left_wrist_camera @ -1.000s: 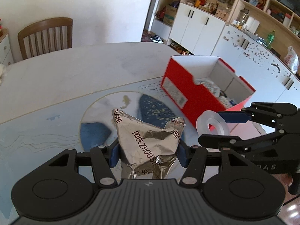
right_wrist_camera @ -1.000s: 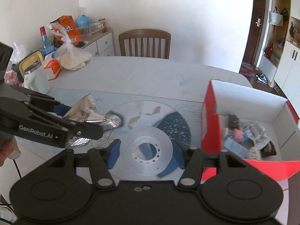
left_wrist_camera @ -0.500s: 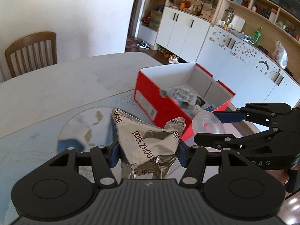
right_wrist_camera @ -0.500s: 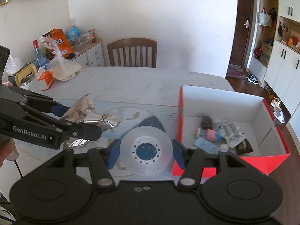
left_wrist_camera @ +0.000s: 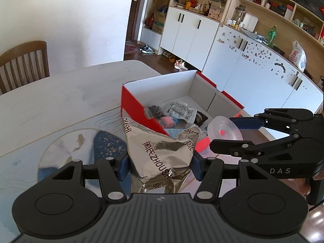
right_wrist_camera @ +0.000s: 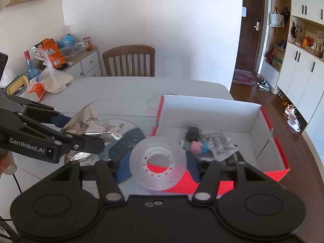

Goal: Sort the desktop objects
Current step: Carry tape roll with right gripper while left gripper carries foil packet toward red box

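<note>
Both grippers have been carried from over the patterned table mat towards the red cardboard box with the white interior [right_wrist_camera: 263,121], which now fills more of each view than a second ago. The left gripper [left_wrist_camera: 160,167] is clenched on a crumpled silver foil snack packet [left_wrist_camera: 160,154], held just short of the box's near red wall. The right gripper [right_wrist_camera: 158,163] is closed across a clear roll of adhesive tape [right_wrist_camera: 158,161], which is held above the near corner of the box, not yet fully over the opening.

Several slips are judged possible. If the tape roll were released here, it could strike the rim and roll off onto the white table [right_wrist_camera: 125,89] or the floor. The foil packet is light and springy, so it might cling to a pad or flutter outside the wall if dropped early. The two grippers are close together, and a collision over the narrow opening could be caused by simultaneous moves.

Printed on the packet, "ZHOUSH" and Chinese characters can be read. "GenRobot.AI" is marked on the left gripper, and "DAS" on the right.
</note>
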`<state>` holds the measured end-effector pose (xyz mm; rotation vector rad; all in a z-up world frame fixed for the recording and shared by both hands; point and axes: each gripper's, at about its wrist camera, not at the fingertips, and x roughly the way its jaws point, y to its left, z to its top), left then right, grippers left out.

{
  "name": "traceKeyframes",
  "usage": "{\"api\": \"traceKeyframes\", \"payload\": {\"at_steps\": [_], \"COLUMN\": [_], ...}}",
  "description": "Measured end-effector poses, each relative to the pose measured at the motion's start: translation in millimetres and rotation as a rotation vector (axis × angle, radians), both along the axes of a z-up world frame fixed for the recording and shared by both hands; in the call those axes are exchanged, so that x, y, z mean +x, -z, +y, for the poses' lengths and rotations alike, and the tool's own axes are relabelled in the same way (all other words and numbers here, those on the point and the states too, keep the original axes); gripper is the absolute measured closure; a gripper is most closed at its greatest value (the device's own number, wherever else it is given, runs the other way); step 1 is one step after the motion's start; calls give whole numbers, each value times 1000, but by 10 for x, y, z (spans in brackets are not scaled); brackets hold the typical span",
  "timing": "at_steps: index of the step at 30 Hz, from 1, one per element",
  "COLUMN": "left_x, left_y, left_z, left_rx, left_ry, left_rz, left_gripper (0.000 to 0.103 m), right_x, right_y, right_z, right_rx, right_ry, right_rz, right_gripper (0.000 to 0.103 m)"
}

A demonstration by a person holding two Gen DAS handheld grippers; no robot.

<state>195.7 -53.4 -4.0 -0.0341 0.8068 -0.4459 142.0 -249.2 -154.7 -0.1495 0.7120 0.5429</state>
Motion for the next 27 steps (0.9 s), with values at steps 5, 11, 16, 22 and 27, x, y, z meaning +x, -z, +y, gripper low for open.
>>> {"api": "traceKeyframes", "payload": {"at_steps": [5,11,16,22,27], "left_x": [131,288,473,705,917], "left_y": [16,65,71,65,65], "left_z": [-181,-395,-560,-734,-859], "left_rx": [-3,-2,5,10,21], "left_ry": [6,12,18,32,47], "left_rz": [7,19,18,27,37], "left_gripper": [45,45,45,45,45], "right_x": [136,298,449,645,783], "right_y": [21,61,103,165,204], "right_z": [-160,-346,-489,-659,-755], "right_rx": [-4,-10,-29,-42,-54], "right_ry": [9,19,28,48,60], "right_rz": [-1,-1,-3,1,-1], "right_gripper": [44,44,44,44,44]}}
